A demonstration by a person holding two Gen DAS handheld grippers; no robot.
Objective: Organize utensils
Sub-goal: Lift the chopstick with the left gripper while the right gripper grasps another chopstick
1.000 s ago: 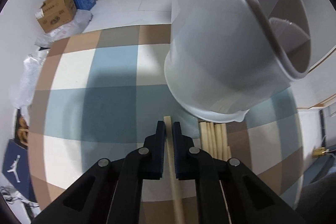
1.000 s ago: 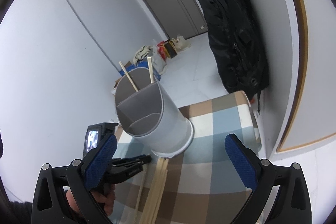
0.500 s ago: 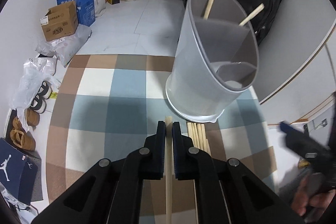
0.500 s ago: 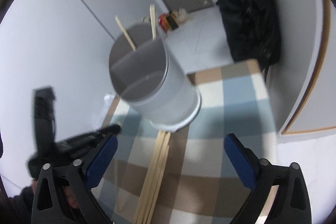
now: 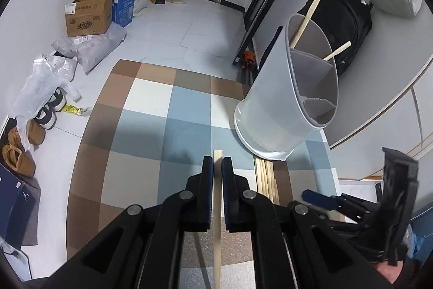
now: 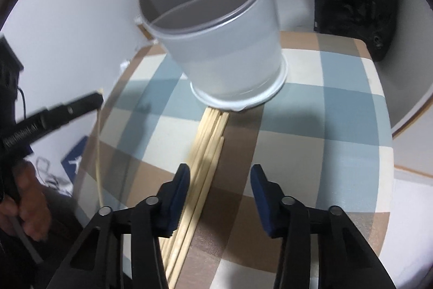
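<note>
Left gripper (image 5: 215,167) pinching one pale wooden chopstick (image 5: 217,221), right gripper (image 6: 219,182) jaws just narrowing, part-spread above chopstick bundle (image 6: 208,142) touching grey divided holder (image 6: 224,45), checked tabletop (image 6: 338,113) bare toward right edge.

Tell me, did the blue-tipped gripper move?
Yes. The right gripper came down toward the chopsticks by the holder, jaws closing, nothing gripped.

Chopstick (image 5: 217,207) between left fingers (image 5: 207,191)
</note>
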